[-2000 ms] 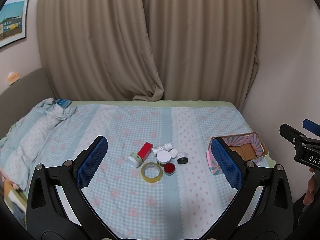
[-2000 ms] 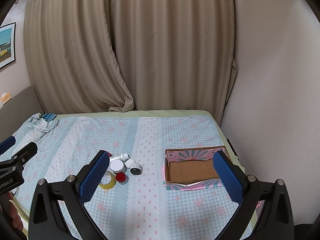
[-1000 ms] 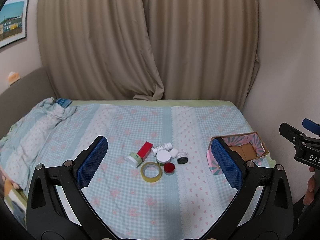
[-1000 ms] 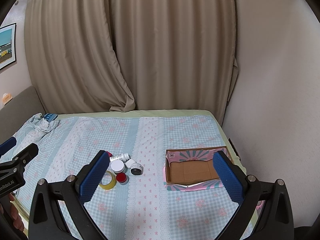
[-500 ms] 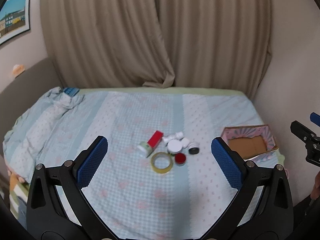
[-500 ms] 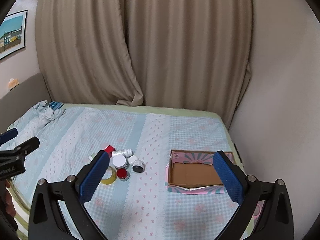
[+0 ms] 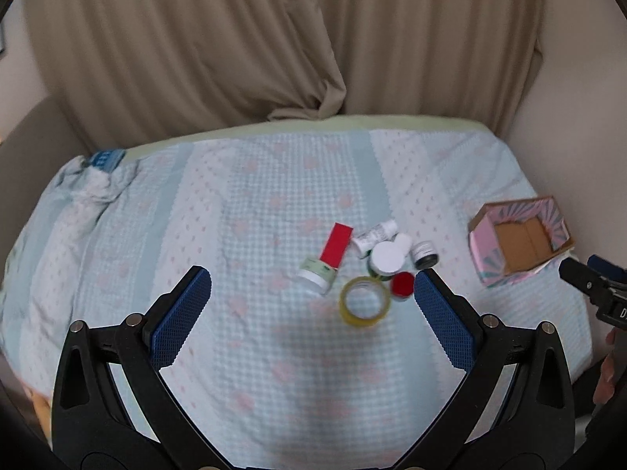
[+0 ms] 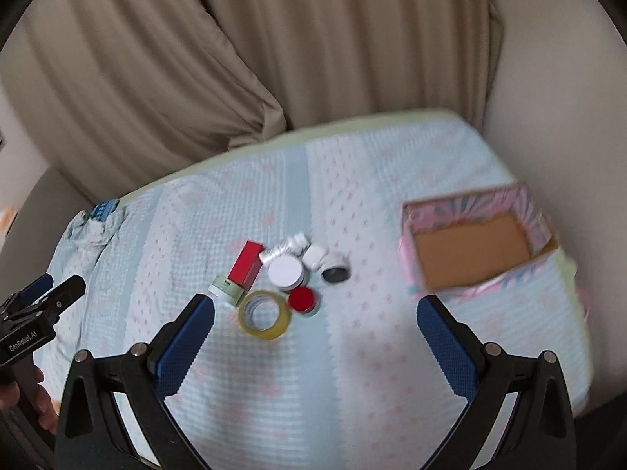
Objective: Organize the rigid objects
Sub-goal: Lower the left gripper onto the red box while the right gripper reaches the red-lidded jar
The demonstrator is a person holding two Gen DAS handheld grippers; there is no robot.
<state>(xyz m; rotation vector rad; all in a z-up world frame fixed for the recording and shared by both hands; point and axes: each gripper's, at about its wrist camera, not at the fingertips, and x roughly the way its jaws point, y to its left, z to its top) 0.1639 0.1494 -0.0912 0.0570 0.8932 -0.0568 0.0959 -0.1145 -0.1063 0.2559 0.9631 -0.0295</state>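
The left gripper [image 7: 312, 303] is hovering above the near part of the bed, angled down at the bedspread [image 7: 274, 372], its blue-padded fingers [image 7: 181, 317] spread wide and gripping nothing. The right gripper [image 8: 315, 337] is hanging in a like pose beside it, tilted down over the same cover, its fingers [image 8: 446, 348] also parted wide and holding nothing. Both are sitting well short of the objects. The rigid items are lying clustered together near the middle of the bedspread: a yellowish tape roll [image 7: 365, 302] is lying flat nearest the grippers, a red-lidded jar [image 7: 402, 284] is sitting just beside it, and a white-lidded jar [image 7: 388, 257] is standing behind that. A red box [image 7: 336, 246] is lying at a slant with a green-labelled white container [image 7: 317, 273] on its side touching its near end. A small white bottle [image 7: 374, 235] is lying behind the white-lidded jar, and a small white cap [image 7: 403, 241] and a dark-topped jar [image 7: 426, 255] are sitting to the right. An open pink patterned cardboard box [image 8: 472, 250] is resting well apart from them near the bed's right edge, showing only its bare brown floor. Beige curtains [image 7: 274, 39] are hanging behind the bed.
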